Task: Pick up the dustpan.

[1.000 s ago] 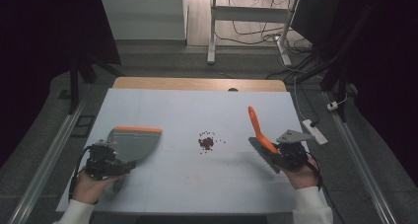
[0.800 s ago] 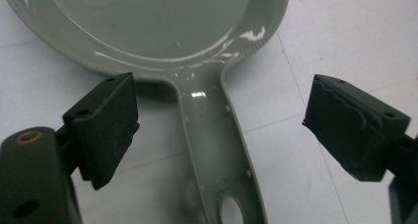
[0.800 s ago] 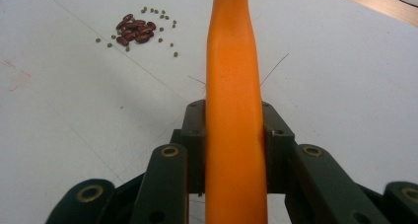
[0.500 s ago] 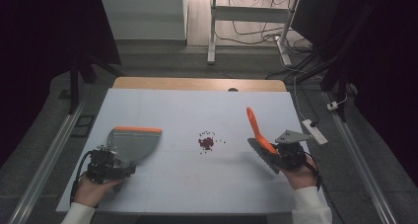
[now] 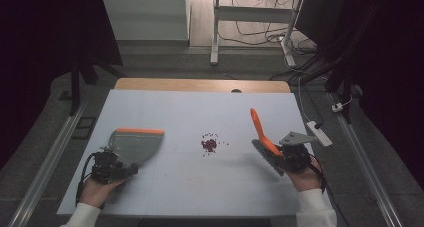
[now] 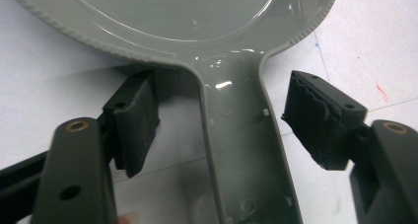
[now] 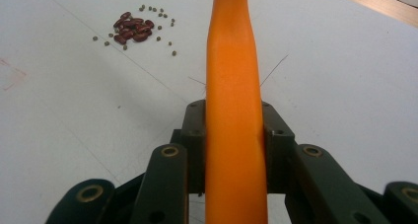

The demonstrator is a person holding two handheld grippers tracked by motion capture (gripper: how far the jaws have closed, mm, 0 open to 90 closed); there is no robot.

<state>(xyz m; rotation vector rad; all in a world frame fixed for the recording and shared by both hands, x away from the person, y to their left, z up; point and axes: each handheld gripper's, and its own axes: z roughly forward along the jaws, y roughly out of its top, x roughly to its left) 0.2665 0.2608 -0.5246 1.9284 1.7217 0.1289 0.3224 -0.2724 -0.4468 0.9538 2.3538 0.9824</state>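
A grey dustpan [image 5: 135, 144] with an orange front lip lies flat on the white table at the left. My left gripper [image 5: 116, 166] is at its handle [image 6: 241, 150]. The left gripper [image 6: 224, 115] is open, with one jaw on each side of the handle and a gap on both sides. At the right, my right gripper [image 5: 281, 156] is shut on the orange handle of a brush [image 5: 260, 129], which tilts up and away. In the right gripper view the handle [image 7: 231, 61] runs between the jaws of the right gripper [image 7: 235, 130]. A small pile of red beans [image 5: 210, 144] lies mid-table between them.
Small greenish grains are scattered around the beans [image 7: 132, 29]. A white power strip [image 5: 320, 133] lies off the table's right edge. The table's wooden far edge [image 5: 200, 84] runs across the back, and a desk frame stands beyond it.
My left hand has slid slightly toward the near edge at the dustpan handle. The dustpan, the brush and the beans stay where they were.
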